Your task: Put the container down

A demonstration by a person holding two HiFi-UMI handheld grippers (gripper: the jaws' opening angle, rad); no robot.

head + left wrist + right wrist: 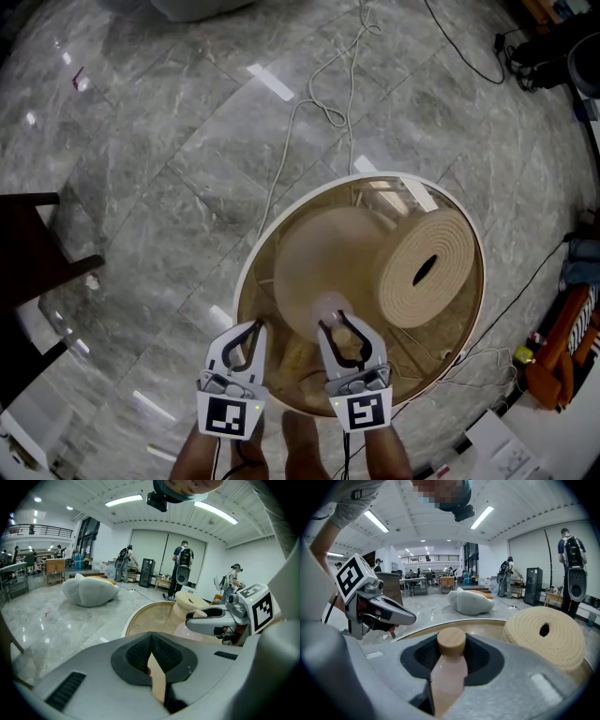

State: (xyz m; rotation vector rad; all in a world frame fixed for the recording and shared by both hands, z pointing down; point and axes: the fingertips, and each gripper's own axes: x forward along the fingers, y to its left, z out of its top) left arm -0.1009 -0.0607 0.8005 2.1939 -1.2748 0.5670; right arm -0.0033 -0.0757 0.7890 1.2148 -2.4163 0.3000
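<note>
Where right tongs (343, 330) grip it, the container (449, 671) is pink, wooden-capped.

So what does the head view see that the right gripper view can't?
Only the head view: the white cable snaking over the floor and the dark chair at the left edge.

Only the right gripper view: the grey beanbag, a person with a backpack and the ceiling lights.

Both: the pink bottle with its wooden cap, gripped in the right claw, the rope roll with a hole in it, the round table and the left claw.
</note>
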